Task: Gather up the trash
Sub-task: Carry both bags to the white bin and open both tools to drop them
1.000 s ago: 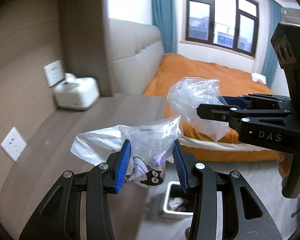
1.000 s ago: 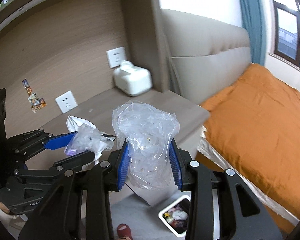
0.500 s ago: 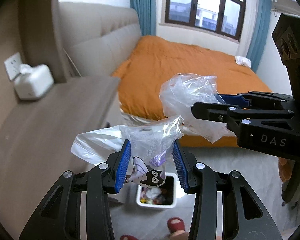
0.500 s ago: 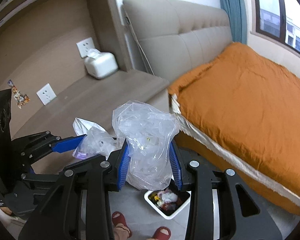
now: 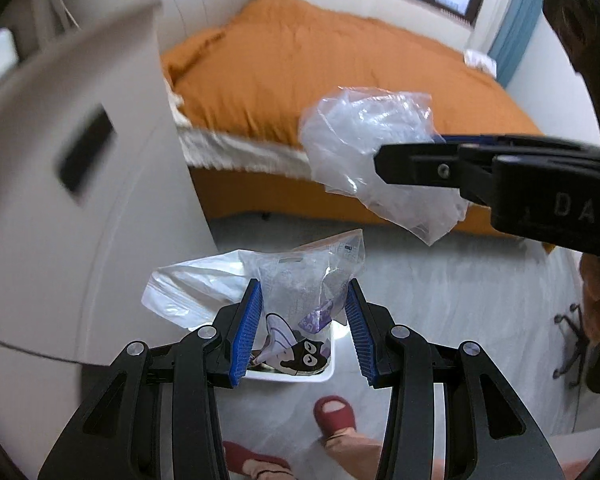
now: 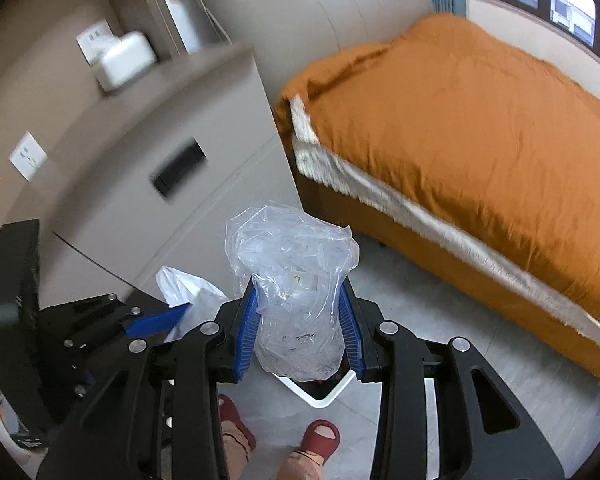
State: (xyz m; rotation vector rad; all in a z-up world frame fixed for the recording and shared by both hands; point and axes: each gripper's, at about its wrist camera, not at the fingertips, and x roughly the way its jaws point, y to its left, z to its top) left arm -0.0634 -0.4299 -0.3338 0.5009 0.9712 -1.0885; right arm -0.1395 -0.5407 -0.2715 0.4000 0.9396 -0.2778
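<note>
Bedroom: orange-covered bed (image 6: 480, 128), padded headboard (image 6: 332, 12)

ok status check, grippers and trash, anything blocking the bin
Left gripper shut on printed wrapper. Right gripper shut on clear plastic bag. White bin directly below, open. Nothing in the way.

Right gripper (image 6: 300, 320) clamps a crumpled clear plastic bag (image 6: 296, 280) above a white bin (image 6: 324, 394)

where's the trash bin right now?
On the floor beside the bed: the white trash bin sits under the left gripper and its printed wrapper, just ahead of the person's red slippers.
</note>
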